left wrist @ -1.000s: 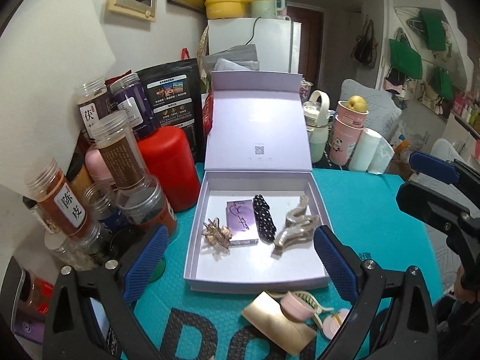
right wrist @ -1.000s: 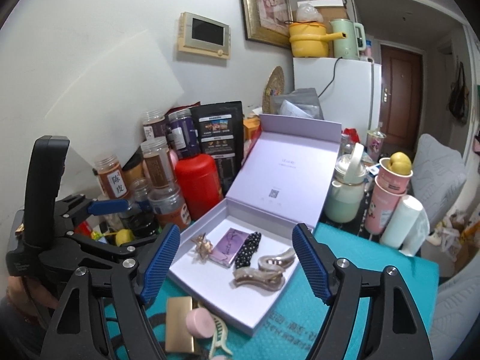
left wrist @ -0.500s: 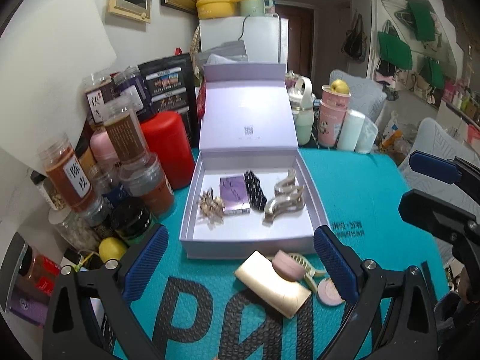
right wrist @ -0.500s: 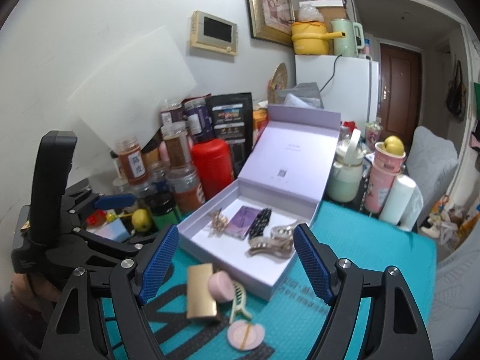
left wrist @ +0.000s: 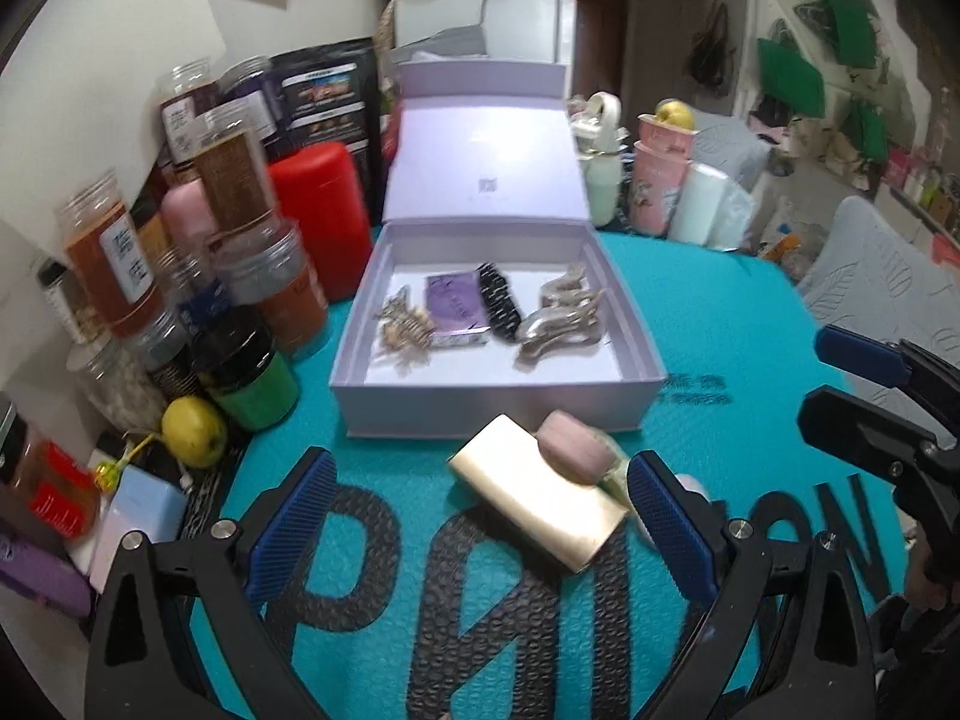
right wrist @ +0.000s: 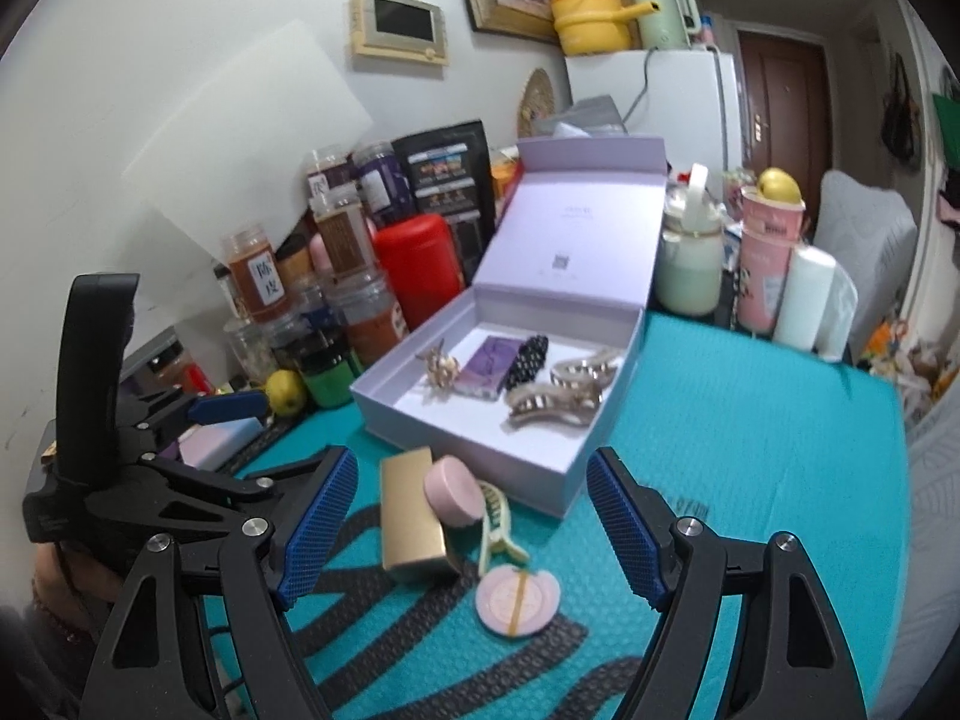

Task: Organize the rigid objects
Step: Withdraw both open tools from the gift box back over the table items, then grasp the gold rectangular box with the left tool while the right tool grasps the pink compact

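Note:
An open lilac box [left wrist: 492, 408] [right wrist: 432, 438] sits on the teal mat, holding several hair clips and a purple card [left wrist: 453, 309]. In front of it lie a gold rectangular case [left wrist: 537, 507] [right wrist: 411, 516], a pink round compact [left wrist: 570, 453] [right wrist: 453, 492], a pale green claw clip [right wrist: 495, 519] and a flat pink peach-shaped piece [right wrist: 519, 591]. My left gripper [left wrist: 483, 525] hovers open over the gold case with nothing between its blue pads. My right gripper [right wrist: 471, 525] is open too, with the loose items seen between its fingers, none touched. Each gripper shows at the other view's edge.
Jars [left wrist: 114, 264], a red canister [left wrist: 321, 216], a green-lidded jar [left wrist: 252, 387] and a yellow fruit [left wrist: 192, 432] crowd the mat's left side. A pale kettle [right wrist: 690, 252], pink cups [right wrist: 765, 258] and a white roll [right wrist: 807, 294] stand behind the box on the right.
Both grippers have drawn back and sunk: the box looks farther off, and the gold case, pink compact, claw clip and peach-shaped piece have come fully into view. Both stay open.

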The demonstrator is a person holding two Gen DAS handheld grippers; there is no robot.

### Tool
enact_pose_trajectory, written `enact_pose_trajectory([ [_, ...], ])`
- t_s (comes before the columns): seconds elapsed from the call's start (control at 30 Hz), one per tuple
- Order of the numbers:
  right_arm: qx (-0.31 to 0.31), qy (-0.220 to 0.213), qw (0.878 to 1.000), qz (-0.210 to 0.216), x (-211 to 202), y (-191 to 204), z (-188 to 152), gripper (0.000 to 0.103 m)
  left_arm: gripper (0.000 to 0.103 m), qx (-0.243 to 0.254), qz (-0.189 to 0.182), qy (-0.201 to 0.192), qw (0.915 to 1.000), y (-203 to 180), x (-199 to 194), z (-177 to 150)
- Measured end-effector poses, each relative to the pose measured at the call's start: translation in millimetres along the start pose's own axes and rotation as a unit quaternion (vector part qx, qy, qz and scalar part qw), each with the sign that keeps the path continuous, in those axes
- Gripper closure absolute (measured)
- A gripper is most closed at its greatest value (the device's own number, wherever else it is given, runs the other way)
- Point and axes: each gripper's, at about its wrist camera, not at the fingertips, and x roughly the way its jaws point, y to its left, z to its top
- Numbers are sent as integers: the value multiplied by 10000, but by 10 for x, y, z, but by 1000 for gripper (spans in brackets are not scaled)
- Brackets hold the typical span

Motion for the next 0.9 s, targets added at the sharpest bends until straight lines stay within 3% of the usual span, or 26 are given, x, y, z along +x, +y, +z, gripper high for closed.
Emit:
enact_pose_trajectory([
  [0.23,154,178,9995,217,191,-57,-173,24,4,-157,-3,260,9995,78,109,-176],
  [0.57,-18,542,9985,9,428,-118,-469,24,4,-362,-242,437,9981,116,342,-298],
  [0.73,-157,749,9970,-139,507,-169,-648,24,4,-466,-809,500,9944,38,495,-301],
  [0.9,6,992,9950,-62,531,-282,-777,24,4,-616,-955,628,9915,-53,658,-259],
])
